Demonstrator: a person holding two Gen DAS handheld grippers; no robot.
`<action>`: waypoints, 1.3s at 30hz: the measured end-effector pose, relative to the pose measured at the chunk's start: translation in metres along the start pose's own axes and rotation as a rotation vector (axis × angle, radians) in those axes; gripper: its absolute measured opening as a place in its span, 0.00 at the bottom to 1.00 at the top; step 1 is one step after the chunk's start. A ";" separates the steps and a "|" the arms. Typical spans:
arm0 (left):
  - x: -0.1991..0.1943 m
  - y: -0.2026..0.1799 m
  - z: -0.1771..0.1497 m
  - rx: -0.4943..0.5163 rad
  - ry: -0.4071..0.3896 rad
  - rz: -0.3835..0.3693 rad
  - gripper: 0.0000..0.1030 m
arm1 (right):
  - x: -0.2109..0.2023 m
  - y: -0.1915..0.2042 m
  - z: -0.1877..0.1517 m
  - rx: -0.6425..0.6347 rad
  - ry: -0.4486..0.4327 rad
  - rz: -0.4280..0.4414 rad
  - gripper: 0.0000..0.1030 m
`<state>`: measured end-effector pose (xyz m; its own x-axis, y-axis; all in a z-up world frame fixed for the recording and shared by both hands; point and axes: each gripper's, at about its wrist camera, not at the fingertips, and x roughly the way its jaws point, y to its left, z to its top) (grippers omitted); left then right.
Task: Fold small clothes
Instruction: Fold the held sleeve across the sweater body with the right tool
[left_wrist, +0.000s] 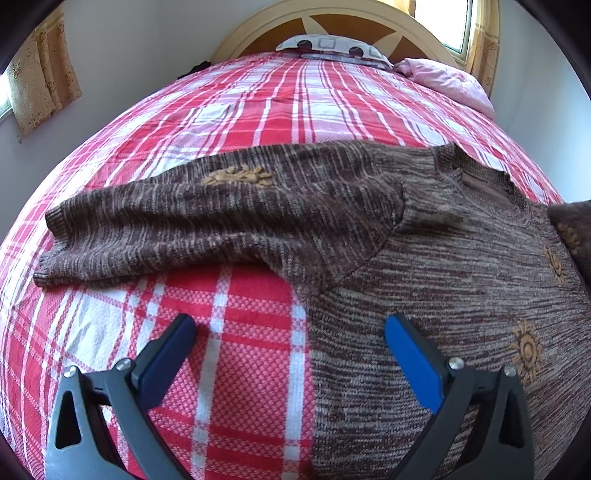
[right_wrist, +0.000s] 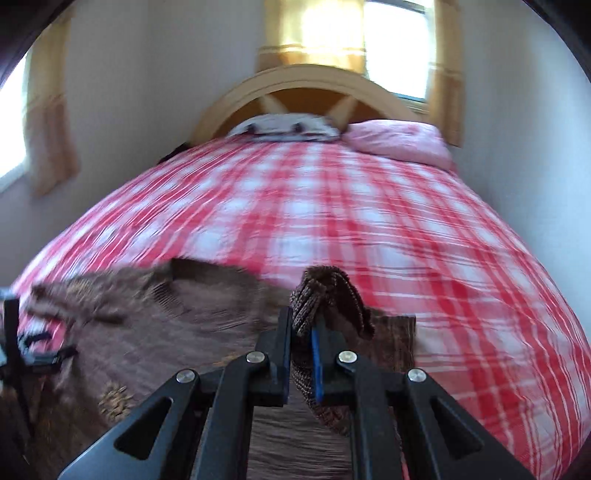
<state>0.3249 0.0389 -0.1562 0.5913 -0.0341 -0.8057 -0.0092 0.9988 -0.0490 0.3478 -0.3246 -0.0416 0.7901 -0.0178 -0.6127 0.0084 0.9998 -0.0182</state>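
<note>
A brown knitted sweater with tan flower motifs lies spread on the red and white checked bedspread. One sleeve stretches out to the left across the bed. My left gripper hovers open over the sweater's left edge, one blue pad over the bedspread, the other over the knit, nothing between them. In the right wrist view my right gripper is shut on a bunched ribbed cuff of the sweater and holds it lifted above the body of the sweater. The left gripper's frame shows at that view's left edge.
At the head of the bed lie a patterned pillow and a pink pillow against a wooden headboard. Walls close in on both sides, with curtained windows behind and to the left.
</note>
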 end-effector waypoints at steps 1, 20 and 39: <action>0.000 0.000 0.000 0.001 -0.001 0.001 1.00 | 0.006 0.015 -0.002 -0.027 0.013 0.020 0.08; -0.087 -0.095 0.023 0.184 -0.143 -0.142 1.00 | -0.009 -0.028 -0.082 0.043 0.060 0.263 0.47; -0.008 -0.277 0.035 0.447 0.000 -0.121 0.59 | -0.020 -0.111 -0.122 0.371 -0.082 0.278 0.59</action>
<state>0.3511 -0.2361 -0.1155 0.5670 -0.1517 -0.8096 0.4086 0.9053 0.1166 0.2562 -0.4359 -0.1234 0.8389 0.2369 -0.4900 -0.0034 0.9026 0.4305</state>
